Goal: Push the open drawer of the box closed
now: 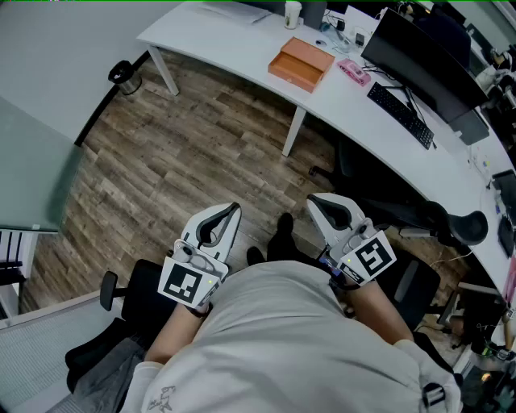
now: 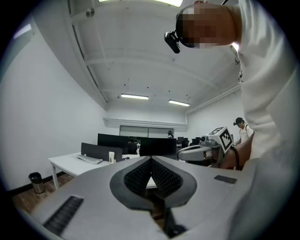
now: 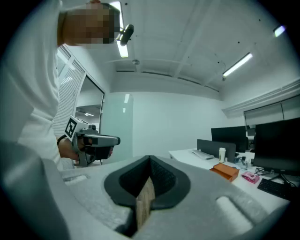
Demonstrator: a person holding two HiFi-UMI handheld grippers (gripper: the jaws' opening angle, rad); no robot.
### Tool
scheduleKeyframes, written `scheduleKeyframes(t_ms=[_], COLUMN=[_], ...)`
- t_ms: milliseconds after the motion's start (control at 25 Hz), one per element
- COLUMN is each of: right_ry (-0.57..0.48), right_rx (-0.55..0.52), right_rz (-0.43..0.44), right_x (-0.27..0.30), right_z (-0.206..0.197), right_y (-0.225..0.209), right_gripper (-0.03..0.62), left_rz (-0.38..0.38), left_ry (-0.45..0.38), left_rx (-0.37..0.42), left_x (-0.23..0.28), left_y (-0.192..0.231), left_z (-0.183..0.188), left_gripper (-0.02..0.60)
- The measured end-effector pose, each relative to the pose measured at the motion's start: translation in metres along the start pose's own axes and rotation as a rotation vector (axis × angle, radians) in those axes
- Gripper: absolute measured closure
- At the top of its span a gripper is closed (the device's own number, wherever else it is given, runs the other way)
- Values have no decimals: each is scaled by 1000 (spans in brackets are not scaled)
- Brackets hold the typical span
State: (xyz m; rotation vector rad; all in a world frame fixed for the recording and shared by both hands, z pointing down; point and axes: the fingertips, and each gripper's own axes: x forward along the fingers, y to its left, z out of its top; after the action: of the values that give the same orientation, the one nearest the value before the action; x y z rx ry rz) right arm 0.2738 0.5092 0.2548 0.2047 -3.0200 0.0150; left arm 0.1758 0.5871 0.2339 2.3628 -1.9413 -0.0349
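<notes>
Stage: we judge the push not yet begun; both tools hang close to our body, well apart from the desk [image 1: 226, 40].
Box: the orange box [image 1: 301, 64] lies on the white desk near its front edge, between a paper cup [image 1: 292, 14] and a pink case [image 1: 353, 72]. From this far we cannot tell how far its drawer stands out.
Left hand-held gripper [image 1: 228, 213]: jaws pressed together, nothing between them, pointing level.
Right hand-held gripper [image 1: 324, 202]: jaws pressed together too, empty.
Left to do: all of it, as we see it. That means crossing to the desk, setting a closed tip against the drawer front, and pushing it home.
Around: a keyboard [image 1: 401, 114] and monitor [image 1: 419, 58] to the right, a waste bin [image 1: 123, 77] by the wall.
In the way: bare wooden floor [image 1: 185, 153] ahead; a black office chair [image 1: 419, 214] stands off to the right, clear of the box.
</notes>
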Motion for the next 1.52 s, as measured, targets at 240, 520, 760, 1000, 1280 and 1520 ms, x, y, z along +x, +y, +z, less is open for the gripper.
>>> scheduleKeyframes(t_ms=[240,520,760,1000,1280,1520], right_ry=[8,13,-2,11,2,-15], right_rx=[-3,-19,-28,-26,-41,-52], right_rz=[2,23,47,62,99,125], right_x=[1,4,13,34,60,71], right_z=[-3,-5,-2,-5,-4,3], right_y=[-1,-9,-31,-74,-132,-188], right_gripper=[594,594,592,592,592,592], left_rz=[-3,11,1,-2,37,68], left_ry=[0,-1,16,35,33,24], left_rx=[-13,-28,-47,-54,-56,-15], left_x=[0,10,32,74,129,183], left_y=[0,6,13,31,59,74], left_z=[-2,-9,-15,-18,-17,-5], left_gripper=[581,581,580,581,580,581])
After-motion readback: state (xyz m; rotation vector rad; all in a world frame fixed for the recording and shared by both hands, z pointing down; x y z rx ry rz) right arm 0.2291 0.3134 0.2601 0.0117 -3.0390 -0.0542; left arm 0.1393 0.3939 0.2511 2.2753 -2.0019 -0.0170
